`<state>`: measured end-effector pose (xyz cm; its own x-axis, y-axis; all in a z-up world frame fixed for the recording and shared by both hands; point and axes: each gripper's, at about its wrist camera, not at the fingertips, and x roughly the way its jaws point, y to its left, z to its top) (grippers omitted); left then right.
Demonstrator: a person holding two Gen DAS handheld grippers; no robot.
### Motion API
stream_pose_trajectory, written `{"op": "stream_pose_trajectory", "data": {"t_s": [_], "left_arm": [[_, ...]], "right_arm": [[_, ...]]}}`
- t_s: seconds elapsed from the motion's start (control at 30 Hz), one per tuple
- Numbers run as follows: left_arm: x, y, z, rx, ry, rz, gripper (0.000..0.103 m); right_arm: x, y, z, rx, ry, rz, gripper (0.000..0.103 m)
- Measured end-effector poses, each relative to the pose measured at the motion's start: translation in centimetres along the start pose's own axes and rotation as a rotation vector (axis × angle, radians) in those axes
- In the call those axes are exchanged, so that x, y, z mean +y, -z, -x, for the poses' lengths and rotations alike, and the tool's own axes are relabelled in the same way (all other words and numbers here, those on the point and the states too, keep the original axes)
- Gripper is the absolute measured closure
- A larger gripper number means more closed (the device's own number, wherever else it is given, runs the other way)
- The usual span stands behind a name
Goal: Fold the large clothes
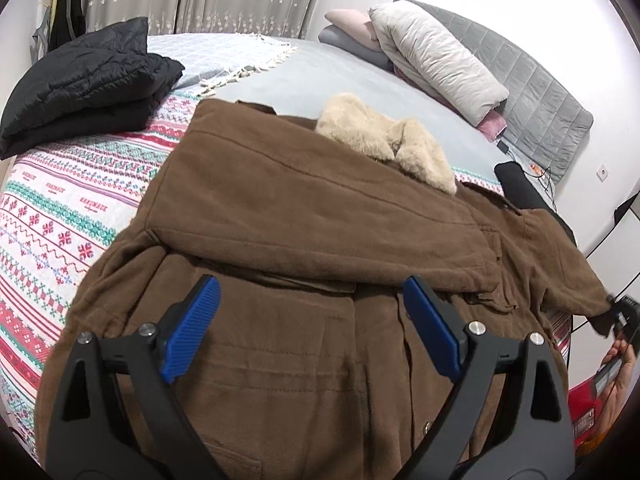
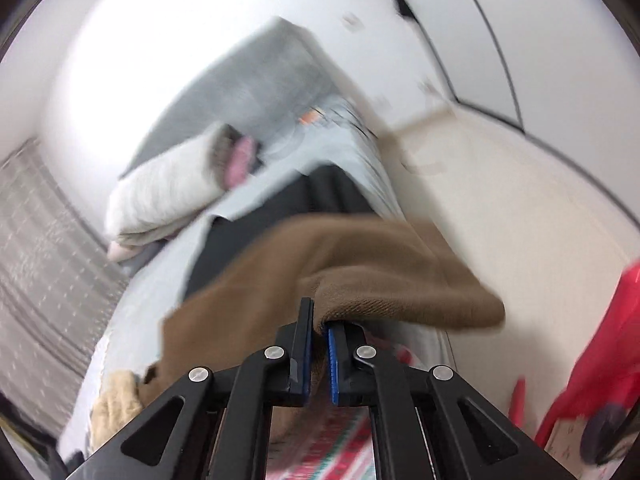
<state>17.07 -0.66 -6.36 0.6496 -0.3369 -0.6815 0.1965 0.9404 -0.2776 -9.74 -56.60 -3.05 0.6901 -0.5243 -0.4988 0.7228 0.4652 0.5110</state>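
Observation:
A large brown coat (image 1: 304,232) with a cream fur collar (image 1: 384,136) lies spread on the bed, one sleeve folded across its chest. My left gripper (image 1: 312,328) is open just above the coat's lower front, holding nothing. My right gripper (image 2: 319,344) is shut on the cuff of the other brown sleeve (image 2: 360,276) and holds it lifted at the bed's right edge. The right gripper (image 1: 622,316) also shows at the far right of the left wrist view, pinching that cuff. The right wrist view is motion-blurred.
A patterned red, white and green blanket (image 1: 60,216) covers the bed's near left. Folded black jackets (image 1: 88,76) lie at the far left. Pillows and a folded quilt (image 1: 432,56) lean on the grey headboard (image 1: 536,80). A black item (image 1: 520,188) lies beyond the coat.

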Motion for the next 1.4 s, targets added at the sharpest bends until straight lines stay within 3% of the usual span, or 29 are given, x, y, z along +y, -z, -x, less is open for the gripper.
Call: {"op": "stream_pose_trajectory", "data": {"t_s": [0.23, 0.4, 0.6, 0.7, 0.8, 0.9, 1.03, 1.13, 1.3, 1.4], "left_arm": [[-0.1, -0.3, 0.6, -0.019, 0.018, -0.013, 0.01], [-0.2, -0.5, 0.7, -0.025, 0.023, -0.026, 0.01], [-0.2, -0.6, 0.9, -0.03, 0.016, -0.041, 0.01], [-0.5, -0.6, 1.0, -0.026, 0.007, -0.058, 0.01], [-1.0, -0.4, 1.1, -0.018, 0.005, -0.087, 0.01], [-2.1, 0.0, 1.1, 0.001, 0.02, -0.136, 0.01], [-4.1, -0.1, 0.5, 0.04, 0.057, -0.169, 0.01], [-7.8, -0.5, -0.5, 0.064, 0.049, -0.25, 0.01], [-15.2, -0.1, -3.0, 0.091, 0.071, -0.379, 0.01], [-19.7, 1.8, -5.5, 0.146, 0.108, -0.48, 0.01]], "right_arm": [[10.6, 1.2, 5.6, -0.12, -0.2, 0.267, 0.098], [18.3, 6.0, 7.9, -0.085, -0.379, 0.485, 0.098], [26.7, 16.1, 8.1, 0.09, -0.565, 0.799, 0.098], [28.9, 21.1, 6.6, 0.213, -0.58, 0.937, 0.096], [29.6, 25.3, 4.5, 0.392, -0.536, 1.019, 0.082], [29.4, 25.4, 4.7, 0.46, -0.558, 1.011, 0.062], [27.1, 20.8, 5.3, 0.372, -0.565, 0.87, 0.038], [25.0, 17.4, 3.5, 0.362, -0.484, 0.747, 0.037], [21.9, 14.2, 1.4, 0.366, -0.304, 0.668, 0.037], [20.0, 12.8, 0.5, 0.39, -0.28, 0.612, 0.037]]}}
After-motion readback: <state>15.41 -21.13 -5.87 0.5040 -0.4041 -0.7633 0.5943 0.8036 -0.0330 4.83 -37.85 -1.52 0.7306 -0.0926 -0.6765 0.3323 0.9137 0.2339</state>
